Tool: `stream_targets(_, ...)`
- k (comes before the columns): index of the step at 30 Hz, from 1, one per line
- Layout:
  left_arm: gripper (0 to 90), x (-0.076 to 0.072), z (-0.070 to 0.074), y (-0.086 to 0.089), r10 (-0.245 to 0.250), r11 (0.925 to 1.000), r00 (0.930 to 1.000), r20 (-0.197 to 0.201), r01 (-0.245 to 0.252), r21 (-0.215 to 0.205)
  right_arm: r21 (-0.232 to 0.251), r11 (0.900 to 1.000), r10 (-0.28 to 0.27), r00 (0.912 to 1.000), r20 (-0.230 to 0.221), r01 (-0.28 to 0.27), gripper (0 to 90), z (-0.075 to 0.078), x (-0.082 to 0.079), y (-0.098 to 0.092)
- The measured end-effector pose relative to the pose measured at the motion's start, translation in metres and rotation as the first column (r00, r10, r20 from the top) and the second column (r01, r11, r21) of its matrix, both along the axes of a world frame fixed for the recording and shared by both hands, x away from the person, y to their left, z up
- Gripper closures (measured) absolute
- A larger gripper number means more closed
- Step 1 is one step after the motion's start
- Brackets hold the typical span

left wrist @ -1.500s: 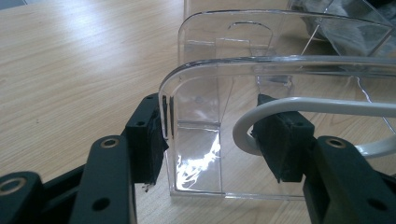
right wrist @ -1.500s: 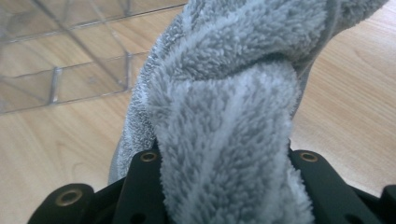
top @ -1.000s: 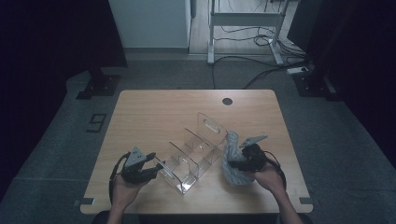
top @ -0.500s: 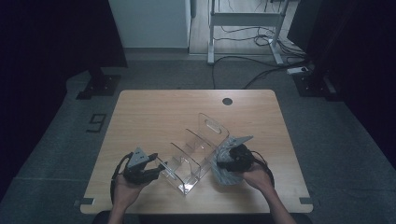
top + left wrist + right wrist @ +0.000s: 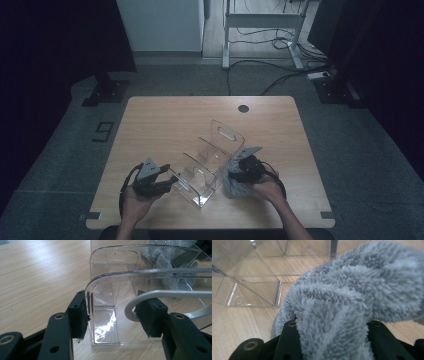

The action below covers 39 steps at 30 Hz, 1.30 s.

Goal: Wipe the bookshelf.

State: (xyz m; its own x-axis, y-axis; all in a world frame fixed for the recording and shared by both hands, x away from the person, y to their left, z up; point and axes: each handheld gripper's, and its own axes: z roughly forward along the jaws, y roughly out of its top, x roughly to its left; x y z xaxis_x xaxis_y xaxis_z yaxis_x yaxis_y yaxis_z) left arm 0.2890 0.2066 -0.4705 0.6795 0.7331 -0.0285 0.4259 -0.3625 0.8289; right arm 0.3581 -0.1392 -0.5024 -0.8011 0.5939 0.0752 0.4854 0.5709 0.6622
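Workpiece: clear acrylic organizer, divided into compartments, with a handle slot in its tall end wall.
Workpiece location: near the front middle of the bench, lying diagonally, tall end wall pointing away from the person.
Cleaning medium: grey fluffy cloth, bunched; in the high view it sits against the right-hand outer wall of the organizer.
Left tongs: partly spread, one pad on each side of the organizer's near end wall. The left pad touches the curved edge of the wall; whether the right pad presses it cannot be told, since a white cable loop lies in front of that pad. Judged function: steadying the organizer.
Right tongs: pinching the cloth, the pile bulging up between and over both jaws.
Right hand: at the right side of the organizer, cloth end turned toward the wall.
Step in hand (judgement): wiping the organizer's outer right wall with the cloth while the other end is steadied.
Done so far (judgement): cloth is gripped, organizer is braced, cloth is brought to the wall.
Remaining (judgement): the compartments, dividers and far end wall carry no cloth at present; these probably remain to be wiped. Cleanliness of any surface cannot be read from the pictures.
Progress estimate: early to middle stage.
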Motion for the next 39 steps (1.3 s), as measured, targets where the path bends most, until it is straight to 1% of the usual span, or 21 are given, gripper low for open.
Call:
stream_targets(3, 45.7, 0.0, 0.0, 0.0, 0.002, 1.0, 1.0, 0.0, -0.002, -0.001, -0.015, 1.0, -0.001, 0.9999, -0.013, 0.001, 64.0, -0.006, 0.002, 0.003)
stream_targets(8, 45.6, 0.0, 0.0, 0.001, 0.005, 1.0, 1.0, 0.001, -0.005, -0.003, -0.045, 0.999, -0.005, 0.9997, -0.023, 0.004, 64.0, -0.014, 0.005, 0.007)
stream_targets(9, 45.6, 0.0, 0.0, 0.001, 0.006, 1.0, 1.0, 0.001, -0.006, -0.003, -0.05, 0.999, -0.01, 0.9993, -0.035, 0.009, 64.0, -0.017, 0.006, 0.008)
stream_targets(13, 45.5, 0.0, 0.0, 0.001, 0.009, 0.9999, 1.0, 0.002, -0.009, -0.005, -0.064, 0.998, -0.019, 0.9986, -0.05, 0.016, 63.9, -0.022, 0.008, 0.01)
stream_targets(18, 45.4, 0.0, -0.001, 0.001, 0.012, 0.9999, 0.9999, 0.003, -0.012, -0.008, -0.071, 0.997, -0.023, 0.9986, -0.048, 0.019, 63.5, -0.022, 0.008, 0.01)
stream_targets(20, 45.4, 0.0, -0.001, 0.001, 0.012, 0.9999, 0.9999, 0.003, -0.012, -0.006, -0.084, 0.996, -0.02, 0.9989, -0.043, 0.017, 62.9, -0.02, 0.007, 0.009)
stream_targets(21, 45.4, 0.0, -0.001, 0.002, 0.013, 0.9999, 0.9999, 0.003, -0.013, -0.006, -0.089, 0.996, -0.028, 0.9987, -0.042, 0.024, 62.8, -0.019, 0.006, 0.007)
stream_targets(24, 45.4, 0.0, -0.001, 0.002, 0.013, 0.9999, 0.9999, 0.004, -0.013, -0.008, -0.082, 0.996, -0.039, 0.998, -0.05, 0.035, 62.9, -0.016, 0.003, 0.0)
stream_targets(27, 45.3, 0.001, -0.001, 0.002, 0.013, 0.9999, 0.9999, 0.005, -0.013, -0.01, -0.073, 0.996, -0.046, 0.9979, -0.045, 0.042, 63.1, -0.012, 0.001, -0.006)
stream_targets(28, 45.3, 0.0, -0.001, 0.002, 0.014, 0.9999, 0.9999, 0.006, -0.014, -0.01, -0.05, 0.997, -0.055, 0.9975, -0.045, 0.052, 63.3, -0.006, -0.003, -0.013)
stream_targets(32, 45.3, 0.001, -0.001, 0.002, 0.015, 0.9998, 0.9999, 0.007, -0.015, -0.012, -0.016, 0.998, -0.065, 0.9968, -0.045, 0.065, 63.4, 0.002, -0.01, -0.025)
stream_targets(33, 45.3, 0.001, -0.001, 0.002, 0.015, 0.9998, 0.9999, 0.007, -0.015, -0.012, -0.013, 0.998, -0.063, 0.9971, -0.042, 0.063, 63.4, 0.003, -0.012, -0.028)
stream_targets(36, 45.3, 0.001, -0.002, 0.002, 0.015, 0.9998, 0.9999, 0.007, -0.015, -0.013, 0.008, 0.998, -0.057, 0.9969, -0.053, 0.058, 63.4, 0.007, -0.017, -0.034)
stream_targets(38, 45.3, 0.001, -0.002, 0.002, 0.015, 0.9998, 0.9999, 0.007, -0.015, -0.013, 0.025, 0.999, -0.045, 0.9975, -0.053, 0.047, 63.4, 0.01, -0.021, -0.037)
stream_targets(39, 45.3, 0.001, -0.002, 0.002, 0.015, 0.9998, 0.9999, 0.007, -0.015, -0.014, 0.036, 0.999, -0.031, 0.9982, -0.051, 0.033, 63.4, 0.013, -0.024, -0.037)
